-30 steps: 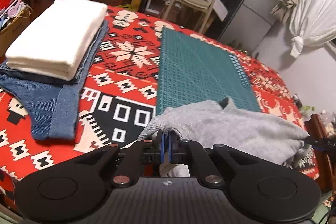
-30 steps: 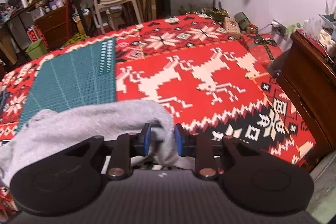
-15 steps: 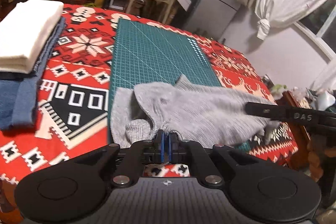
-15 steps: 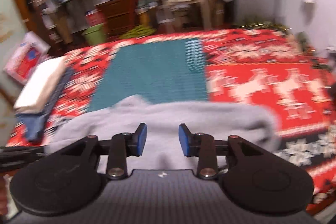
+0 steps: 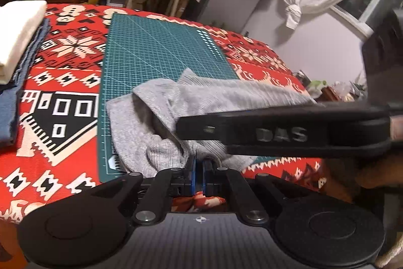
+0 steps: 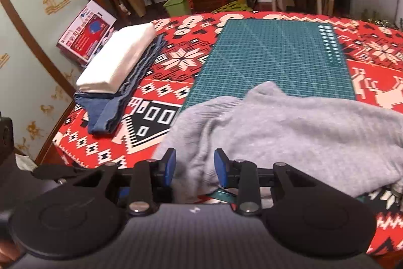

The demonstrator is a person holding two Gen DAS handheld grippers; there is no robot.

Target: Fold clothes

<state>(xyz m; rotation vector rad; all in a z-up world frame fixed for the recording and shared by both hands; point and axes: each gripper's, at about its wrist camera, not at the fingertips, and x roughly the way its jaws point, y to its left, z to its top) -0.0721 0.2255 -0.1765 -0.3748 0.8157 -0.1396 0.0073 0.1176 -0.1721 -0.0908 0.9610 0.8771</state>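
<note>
Sweater, grey knit, lies rumpled on the near end of the green mat, soft, light, likely to sag. Left claw pinches its near edge; right claw stands spread over loose fabric. Hems look best to grip.

Legible text, one item: raised letters "DAS" on the side of the black right gripper, seen from the left wrist. Print on the red and white box beside the bed: unreadable.
</note>
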